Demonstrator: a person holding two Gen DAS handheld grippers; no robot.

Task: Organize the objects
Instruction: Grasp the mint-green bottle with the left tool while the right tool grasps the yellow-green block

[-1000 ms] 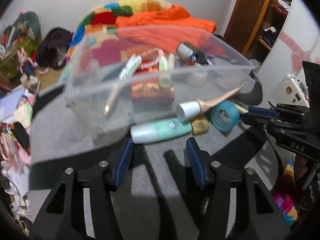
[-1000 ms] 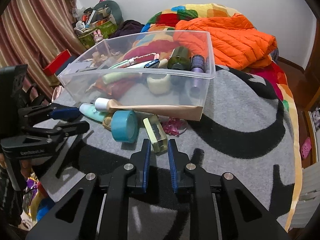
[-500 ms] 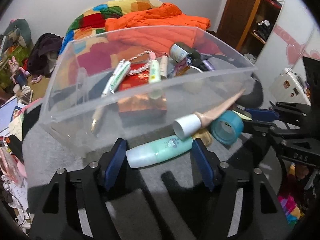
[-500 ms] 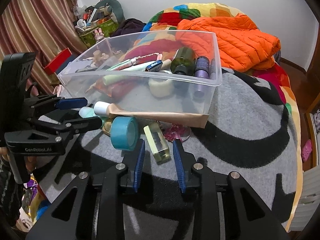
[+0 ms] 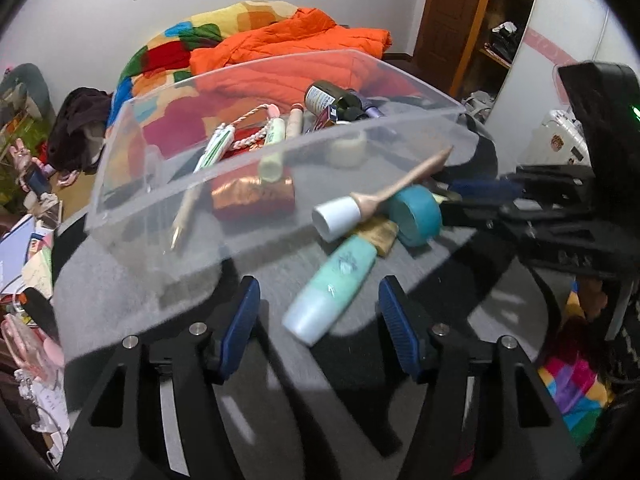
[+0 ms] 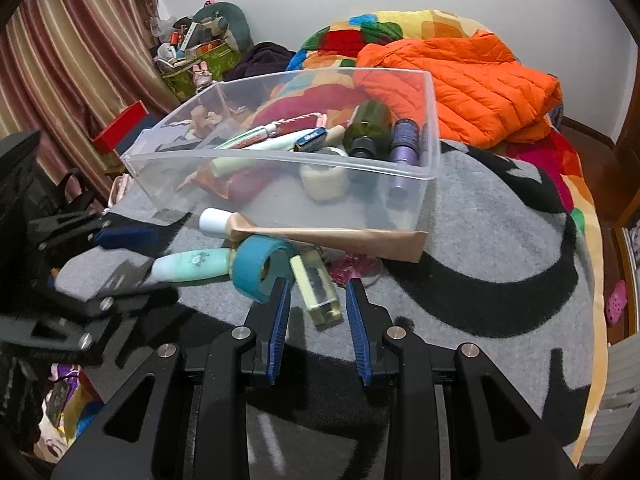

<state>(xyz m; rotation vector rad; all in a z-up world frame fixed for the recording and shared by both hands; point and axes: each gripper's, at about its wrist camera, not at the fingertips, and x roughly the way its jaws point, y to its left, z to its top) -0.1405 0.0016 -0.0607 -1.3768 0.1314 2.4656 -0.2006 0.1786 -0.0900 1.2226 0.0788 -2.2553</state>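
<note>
A clear plastic bin (image 5: 132, 200) (image 6: 430, 128) holding several toiletries sits on a grey blanket. In front of it lie a mint green bottle (image 5: 332, 286) (image 6: 192, 266), a beige tube with a white cap (image 5: 360, 204) (image 6: 320, 234), a teal tape roll (image 5: 416, 214) (image 6: 256, 268) and a small yellow-green bottle (image 6: 316, 286). My left gripper (image 5: 318, 300) is open, its fingers on either side of the mint bottle's base. My right gripper (image 6: 316, 300) is open around the near end of the yellow-green bottle.
A gold item (image 5: 380, 236) lies under the tube, a pink trinket (image 6: 354, 266) beside the yellow-green bottle. An orange jacket (image 6: 472, 80) and a colourful quilt (image 5: 168, 52) lie behind the bin. Clutter stands at the left (image 6: 192, 52), shelves at the right (image 5: 504, 32).
My left gripper opened wider and closed in on the mint bottle, which now points toward me. My right gripper opened and moved forward around the yellow-green bottle.
</note>
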